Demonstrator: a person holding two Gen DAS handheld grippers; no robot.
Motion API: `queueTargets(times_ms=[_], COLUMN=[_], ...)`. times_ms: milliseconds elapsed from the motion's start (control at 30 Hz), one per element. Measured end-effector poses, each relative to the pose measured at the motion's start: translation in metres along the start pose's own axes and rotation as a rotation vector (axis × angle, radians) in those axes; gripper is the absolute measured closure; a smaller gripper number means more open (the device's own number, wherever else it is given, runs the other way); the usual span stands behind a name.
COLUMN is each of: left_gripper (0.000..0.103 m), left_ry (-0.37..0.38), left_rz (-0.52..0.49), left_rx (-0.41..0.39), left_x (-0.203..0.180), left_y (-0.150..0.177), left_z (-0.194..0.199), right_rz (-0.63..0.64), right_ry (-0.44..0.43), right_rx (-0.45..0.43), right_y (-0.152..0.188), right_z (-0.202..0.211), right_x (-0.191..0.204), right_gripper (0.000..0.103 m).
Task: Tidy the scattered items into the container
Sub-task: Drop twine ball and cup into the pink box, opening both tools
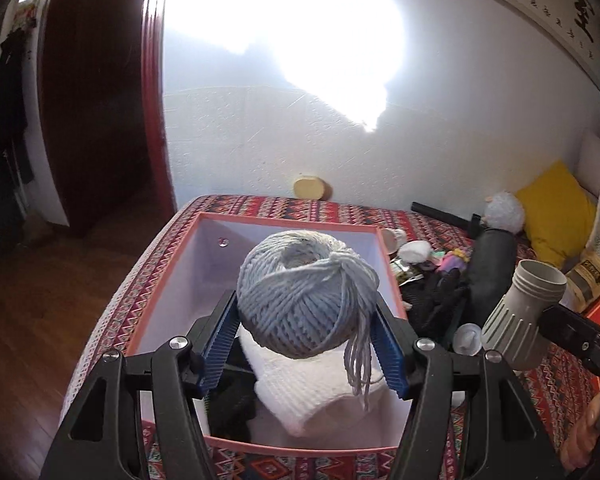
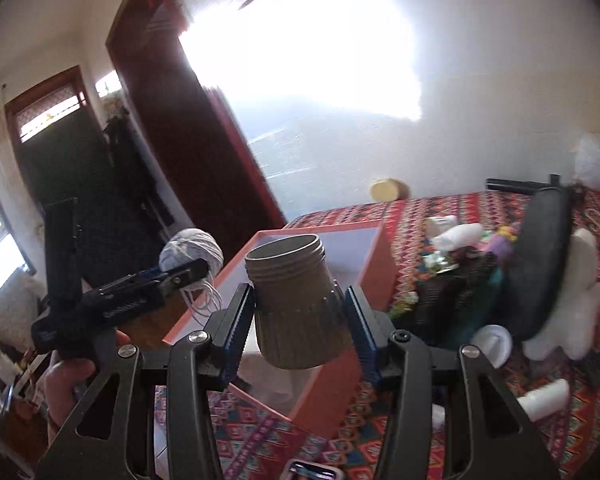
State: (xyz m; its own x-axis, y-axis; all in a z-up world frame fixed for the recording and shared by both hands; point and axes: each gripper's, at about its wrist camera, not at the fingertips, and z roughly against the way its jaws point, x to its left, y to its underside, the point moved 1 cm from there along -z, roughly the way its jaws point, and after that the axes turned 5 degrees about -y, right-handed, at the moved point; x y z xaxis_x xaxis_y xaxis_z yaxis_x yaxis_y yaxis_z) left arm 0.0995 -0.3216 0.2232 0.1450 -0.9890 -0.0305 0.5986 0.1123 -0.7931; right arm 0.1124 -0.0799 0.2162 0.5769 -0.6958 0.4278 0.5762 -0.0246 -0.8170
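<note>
Yarn ball (image 1: 306, 300) pinched in L gripper (image 1: 306, 344) over the pink box (image 1: 288, 220); R gripper (image 2: 300, 328) clamps grey jar (image 2: 296, 304) beside it. Lower yarn inside, then release; jar next.

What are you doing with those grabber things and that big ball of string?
A person is tidying things off the red patterned bedspread into the pink-rimmed cardboard box. The left gripper is clamped on a ball of pale grey yarn, held above the box, where a folded white knitted cloth already lies. The right gripper is clamped on a ribbed grey plastic jar with no lid, held near the box. More bits wait on the bed, such as a white fluffy toy.
</note>
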Motion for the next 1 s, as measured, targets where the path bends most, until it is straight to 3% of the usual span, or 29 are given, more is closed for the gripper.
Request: queueTargets(times_ms=[267,400,467,500,567,733,1000], left_gripper=[0.041,0.041,0.036,0.027,0.023,0.016,0.016], left_ry=[-0.117,-0.148,-0.191,-0.215,-0.22,-0.177,-0.099], left_rz=[0.035,0.057,0.05,0.047,0.044,0.048,-0.002], left_rx=[0.097,0.136,0.141,0.137,0.124,0.09,0.082], left_x=[0.061,0.082,0.086,0.088,0.088,0.078,0.032], left_y=[0.026,0.034,0.035,0.036,0.035,0.03,0.025], left_z=[-0.038,-0.057,-0.062,-0.062,-0.063,-0.054,-0.045], right_rz=[0.026,0.029,0.025,0.018,-0.006,-0.043,-0.094], right_ry=[-0.066,-0.106,-0.129,-0.135,-0.136,-0.099,0.016], right_rx=[0.137,0.207,0.241,0.249,0.249,0.221,0.129], right_y=[0.022,0.032,0.038,0.04,0.041,0.041,0.029], right_z=[-0.081,-0.125,-0.141,-0.147,-0.153,-0.138,-0.059], right_x=[0.036,0.05,0.056,0.057,0.054,0.035,-0.02], right_gripper=[0.059,0.065,0.065,0.064,0.06,0.05,0.045])
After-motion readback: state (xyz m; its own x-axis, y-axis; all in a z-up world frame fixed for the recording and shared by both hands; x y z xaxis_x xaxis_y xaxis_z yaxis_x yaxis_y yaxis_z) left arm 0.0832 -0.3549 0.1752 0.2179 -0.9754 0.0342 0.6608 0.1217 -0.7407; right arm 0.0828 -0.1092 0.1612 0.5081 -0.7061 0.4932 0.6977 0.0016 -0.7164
